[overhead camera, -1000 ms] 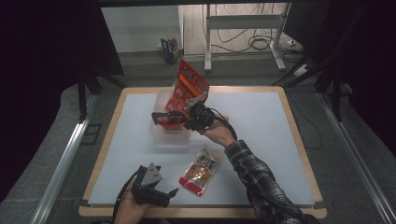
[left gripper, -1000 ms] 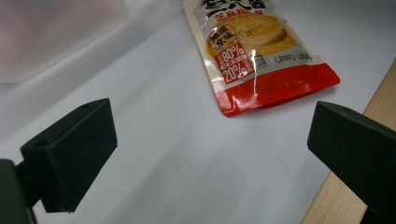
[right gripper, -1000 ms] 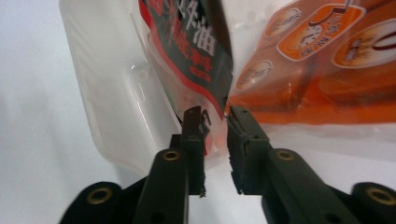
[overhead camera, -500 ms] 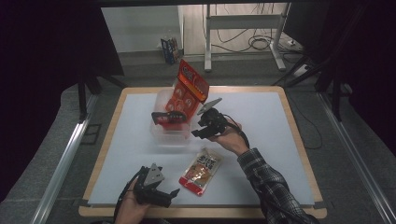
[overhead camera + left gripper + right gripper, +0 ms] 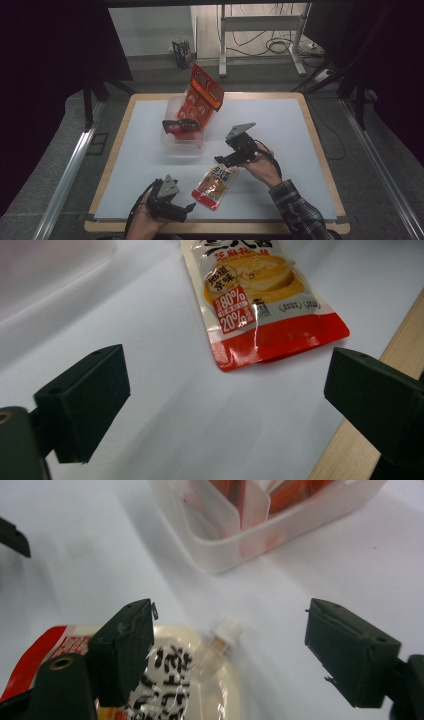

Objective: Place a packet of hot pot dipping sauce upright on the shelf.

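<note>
A spouted food pouch, red at the bottom with a yellow picture, lies flat on the white table near the front. My right gripper hovers open over its top end. In the right gripper view the white spout cap sits between the wide-apart jaws of my right gripper. My left gripper rests open at the front edge, just left of the pouch. From the left gripper view, the pouch's red bottom edge lies ahead of my left gripper. A tall red pouch leans upright in a clear plastic bin.
The bin stands just beyond the right gripper, with red packs inside it. The table's wooden rim runs close by the left gripper's right jaw. White table surface stretches to the right and back.
My right gripper has left the red pouch at the bin and moved back toward the person, down to the flat pouch's spout. The left gripper has barely moved.
</note>
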### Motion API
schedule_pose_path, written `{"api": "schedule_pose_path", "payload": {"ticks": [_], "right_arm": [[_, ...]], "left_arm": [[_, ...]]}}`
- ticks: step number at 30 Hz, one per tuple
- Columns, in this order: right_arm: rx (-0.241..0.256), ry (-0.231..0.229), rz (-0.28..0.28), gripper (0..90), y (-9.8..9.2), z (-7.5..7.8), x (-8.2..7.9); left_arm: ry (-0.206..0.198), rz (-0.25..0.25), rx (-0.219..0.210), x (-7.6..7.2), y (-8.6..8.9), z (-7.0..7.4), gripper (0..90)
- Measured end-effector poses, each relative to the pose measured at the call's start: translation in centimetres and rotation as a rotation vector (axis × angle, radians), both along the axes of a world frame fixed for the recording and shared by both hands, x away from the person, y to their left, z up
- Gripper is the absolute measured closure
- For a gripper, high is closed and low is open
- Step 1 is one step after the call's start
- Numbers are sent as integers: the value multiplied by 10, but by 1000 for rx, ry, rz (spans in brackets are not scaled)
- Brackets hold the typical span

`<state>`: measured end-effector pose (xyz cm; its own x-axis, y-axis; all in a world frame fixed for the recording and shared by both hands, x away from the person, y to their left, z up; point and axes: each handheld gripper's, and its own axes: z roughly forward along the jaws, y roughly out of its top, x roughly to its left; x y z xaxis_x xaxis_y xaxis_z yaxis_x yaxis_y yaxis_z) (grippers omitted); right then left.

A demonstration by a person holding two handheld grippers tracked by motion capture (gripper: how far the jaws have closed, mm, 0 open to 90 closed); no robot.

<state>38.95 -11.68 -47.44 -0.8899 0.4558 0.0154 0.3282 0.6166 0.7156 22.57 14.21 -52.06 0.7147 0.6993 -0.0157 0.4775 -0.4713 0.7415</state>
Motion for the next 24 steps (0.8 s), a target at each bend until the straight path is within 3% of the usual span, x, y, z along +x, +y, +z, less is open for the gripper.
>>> {"api": "schedule_pose_path", "payload": {"ticks": [3, 11, 16, 24], "right_arm": [[-26, -18, -13, 122, -6, -1, -6], [39, 11, -37, 78, -27, -2, -21], [58, 27, -37, 56, -39, -4, -29], [65, 40, -63, 18, -59, -12, -44]], "left_arm": [[-5, 4, -10, -1, 0, 2, 79], [-9, 6, -20, -3, 5, 4, 196], [-4, -36, -36, -4, 4, 6, 247], [15, -39, -93, 3, -1, 6, 438]]}}
